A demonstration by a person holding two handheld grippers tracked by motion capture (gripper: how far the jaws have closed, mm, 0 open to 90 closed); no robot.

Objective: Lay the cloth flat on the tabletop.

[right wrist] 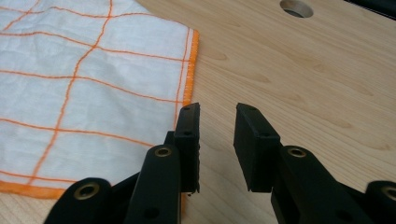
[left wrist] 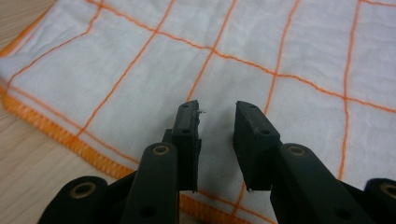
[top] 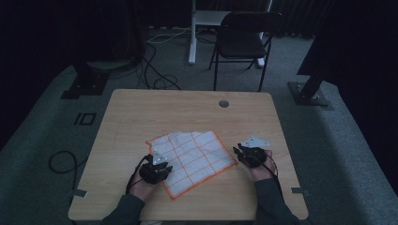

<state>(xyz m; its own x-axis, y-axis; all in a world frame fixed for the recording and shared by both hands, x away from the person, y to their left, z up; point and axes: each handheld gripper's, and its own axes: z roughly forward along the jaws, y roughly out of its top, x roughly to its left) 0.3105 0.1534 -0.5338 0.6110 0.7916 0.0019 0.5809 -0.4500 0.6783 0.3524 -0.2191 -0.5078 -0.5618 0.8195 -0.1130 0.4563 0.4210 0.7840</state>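
A white cloth [top: 192, 157] with an orange grid and orange hem lies flat on the wooden table [top: 164, 108], turned at an angle. My left gripper [top: 162, 162] hovers over its near left corner. In the left gripper view the jaws [left wrist: 217, 109] stand open just above the fabric [left wrist: 233, 46], with nothing between the pads. My right gripper [top: 239, 151] sits at the cloth's right corner. In the right gripper view its jaws [right wrist: 217, 112] are open over bare wood, with the cloth's hemmed edge [right wrist: 189, 70] just to their left.
A round cable hole [top: 224, 103] is set near the table's far edge, and it shows again in the right gripper view [right wrist: 295, 8]. Beyond the table stand a black chair [top: 241, 40] and a white desk leg [top: 192, 33]. Cables [top: 155, 70] lie on the floor.
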